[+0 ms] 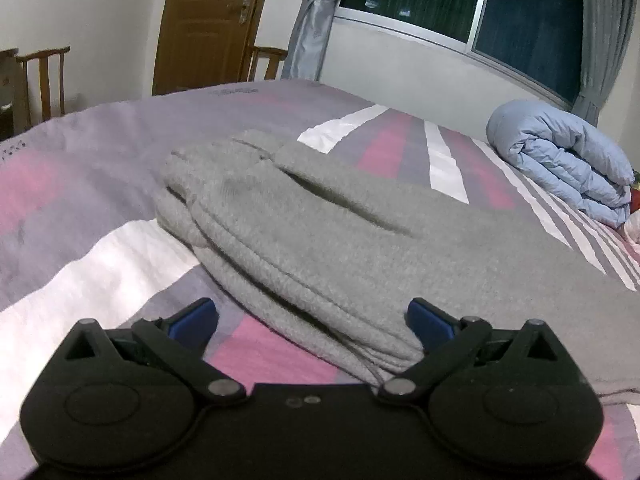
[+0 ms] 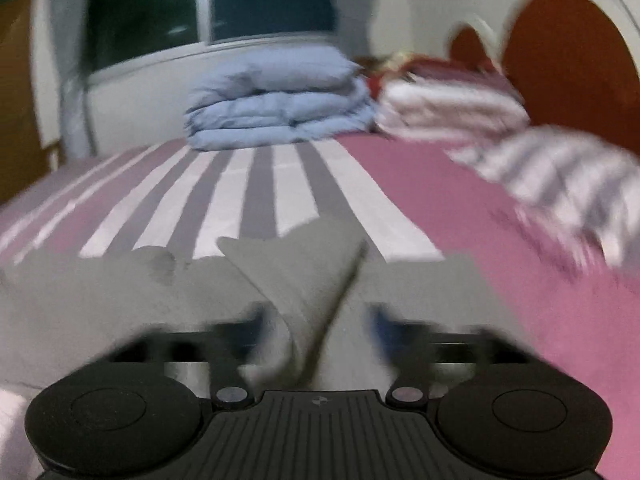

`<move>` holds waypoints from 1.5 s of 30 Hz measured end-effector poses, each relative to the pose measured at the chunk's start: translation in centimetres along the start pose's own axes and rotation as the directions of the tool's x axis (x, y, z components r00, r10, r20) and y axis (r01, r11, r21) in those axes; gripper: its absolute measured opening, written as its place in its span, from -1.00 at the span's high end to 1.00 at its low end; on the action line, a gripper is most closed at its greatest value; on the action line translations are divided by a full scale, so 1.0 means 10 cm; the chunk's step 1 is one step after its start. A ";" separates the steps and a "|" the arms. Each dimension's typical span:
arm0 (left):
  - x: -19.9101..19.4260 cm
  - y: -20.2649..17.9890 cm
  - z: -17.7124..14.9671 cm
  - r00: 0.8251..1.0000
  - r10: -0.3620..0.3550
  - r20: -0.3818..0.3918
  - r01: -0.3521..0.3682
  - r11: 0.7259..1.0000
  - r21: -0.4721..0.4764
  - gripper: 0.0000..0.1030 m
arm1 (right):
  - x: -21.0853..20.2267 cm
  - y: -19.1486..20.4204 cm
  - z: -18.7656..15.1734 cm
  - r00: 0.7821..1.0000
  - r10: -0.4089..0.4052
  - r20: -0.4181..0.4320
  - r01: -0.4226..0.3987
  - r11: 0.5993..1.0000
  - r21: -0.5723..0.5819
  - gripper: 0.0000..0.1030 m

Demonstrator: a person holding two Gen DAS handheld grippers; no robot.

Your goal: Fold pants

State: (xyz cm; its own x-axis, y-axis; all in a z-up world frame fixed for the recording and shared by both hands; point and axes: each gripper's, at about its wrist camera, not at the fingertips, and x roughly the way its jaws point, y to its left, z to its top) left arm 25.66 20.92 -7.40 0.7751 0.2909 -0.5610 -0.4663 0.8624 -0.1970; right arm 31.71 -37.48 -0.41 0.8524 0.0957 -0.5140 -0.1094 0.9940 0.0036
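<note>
Softly ribbed grey fleece pants [image 1: 304, 232] lie folded on striped bedsheet [image 1: 100, 264].

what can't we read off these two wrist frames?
- Right wrist: right claw motion-blurred, so grip on the raised fold of the grey pants is unclear.
- Left wrist: pants run past the right edge and under the open left claw; full layout is hidden.

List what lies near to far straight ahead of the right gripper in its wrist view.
right gripper → grey pants, a raised fold between the open fingers → striped bedsheet → folded light-blue duvet → window.
</note>
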 end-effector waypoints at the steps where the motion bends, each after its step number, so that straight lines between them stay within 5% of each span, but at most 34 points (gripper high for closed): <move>1: 0.00 0.01 0.00 1.000 -0.004 -0.003 0.004 1.000 -0.005 -0.88 | 0.06 0.05 0.02 1.000 0.006 -0.001 -0.006 1.000 -0.030 -0.46; 3: 0.02 0.02 0.01 1.000 -0.008 -0.006 0.008 1.000 -0.010 -0.88 | 0.24 0.17 0.00 1.000 0.004 -0.026 -0.006 0.995 -0.095 0.05; 8: 0.04 0.02 0.00 1.000 -0.009 -0.012 0.009 1.000 -0.013 -0.88 | 0.68 0.29 -0.04 0.995 -0.048 -0.082 0.027 0.969 -0.246 0.32; 9: 0.04 0.02 0.00 1.000 -0.010 -0.012 0.010 1.000 -0.014 -0.88 | 0.69 0.24 -0.03 0.996 -0.042 -0.076 0.024 0.975 -0.222 0.72; 10: 0.04 0.02 0.00 1.000 -0.011 -0.013 0.011 1.000 -0.015 -0.88 | 0.65 0.13 0.02 0.998 -0.042 -0.051 0.033 0.987 -0.157 0.77; 12: 0.04 0.03 0.00 1.000 -0.014 -0.014 0.014 1.000 -0.018 -0.88 | 0.48 -0.23 0.10 0.999 -0.035 0.002 0.035 0.996 0.076 0.79; 14: 0.04 0.04 0.01 1.000 -0.018 -0.015 0.018 1.000 -0.021 -0.88 | 0.26 -0.72 0.02 0.999 -0.036 0.038 0.020 0.929 0.369 0.79; 17: 0.04 0.04 0.00 1.000 -0.018 -0.015 0.018 1.000 -0.020 -0.88 | 0.40 -1.13 -0.27 0.996 -0.017 -0.091 0.063 0.851 0.521 0.79; 19: 0.04 0.04 0.00 1.000 -0.019 -0.014 0.018 1.000 -0.021 -0.88 | 0.50 -1.27 -0.42 0.992 0.020 -0.128 0.052 0.840 0.539 0.78; 23: 0.04 0.04 0.00 1.000 -0.019 -0.014 0.018 1.000 -0.022 -0.88 | 0.45 -1.35 -0.38 0.998 0.016 -0.064 0.021 0.847 0.531 0.72; 28: 0.05 0.05 0.00 1.000 -0.018 -0.015 0.018 1.000 -0.020 -0.88 | 0.44 -1.56 -0.41 0.997 0.078 -0.011 -0.051 0.745 0.665 0.68; 30: 0.05 0.04 0.00 1.000 -0.017 -0.016 0.017 1.000 -0.020 -0.88 | 0.43 -1.65 -0.42 0.996 0.089 -0.004 -0.062 0.717 0.694 0.90; 37: 0.05 0.04 0.00 1.000 -0.017 -0.016 0.017 1.000 -0.021 -0.88 | 0.07 -1.70 -0.46 0.993 0.097 0.063 -0.113 0.704 0.701 0.90; 42: 0.05 0.04 -0.01 1.000 -0.019 -0.016 0.018 1.000 -0.023 -0.88 | 0.19 -1.72 -0.67 0.995 0.099 -0.006 -0.063 0.678 0.732 0.90; 45: 0.04 0.04 -0.01 1.000 -0.020 -0.016 0.019 1.000 -0.024 -0.88 | 0.25 -1.73 -0.68 0.995 0.098 -0.010 -0.061 0.697 0.715 0.89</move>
State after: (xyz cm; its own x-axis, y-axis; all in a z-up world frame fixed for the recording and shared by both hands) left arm 25.78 21.34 -7.81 0.7773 0.2674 -0.5695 -0.4614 0.8576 -0.2271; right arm 32.30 -54.78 -7.58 0.8324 0.1918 -0.5199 0.2372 0.7245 0.6472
